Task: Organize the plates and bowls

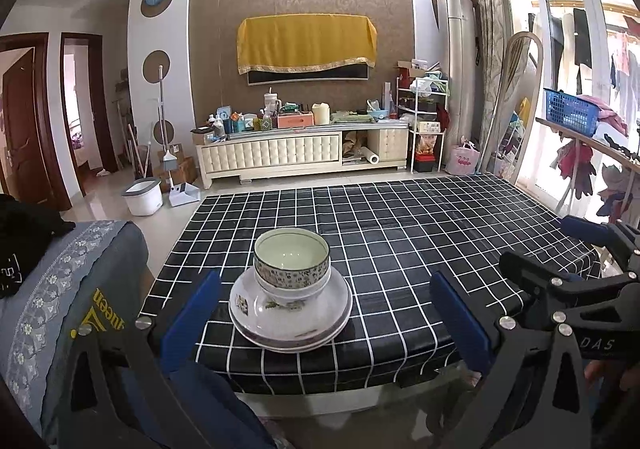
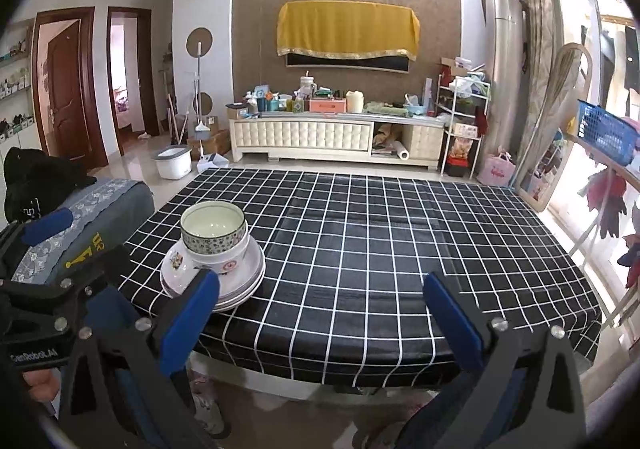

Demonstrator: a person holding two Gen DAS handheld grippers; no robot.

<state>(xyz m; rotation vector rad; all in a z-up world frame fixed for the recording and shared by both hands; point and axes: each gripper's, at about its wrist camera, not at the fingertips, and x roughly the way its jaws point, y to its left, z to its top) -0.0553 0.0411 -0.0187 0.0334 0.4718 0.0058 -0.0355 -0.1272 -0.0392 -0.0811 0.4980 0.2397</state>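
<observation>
Both tongs (image 1: pixel 326 323) (image 2: pixel 320 319) gape over the checked tablecloth (image 1: pixel 400 233) near stacked bowls (image 1: pixel 291 269)

checkered tablecloth (image 1: pixel 400 233) | TV cabinet (image 1: pixel 272 155) w/ clutter | blue basket (image 1: pixel 570 107) rt | white bucket (image 1: pixel 143 196) lt

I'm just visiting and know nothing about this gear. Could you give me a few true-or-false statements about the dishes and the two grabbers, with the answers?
1. The patterned bowl sits on top of the stack. True.
2. The left gripper is clamped on the plates. False: its jaws are wide open, holding nothing.
3. The stack stands on a black tablecloth with a white grid. True.
4. The right gripper carries a bowl. False: its jaws are open and empty.
5. The dishes are spread all over the table. False: they form one stack near the table's near-left corner.
</observation>
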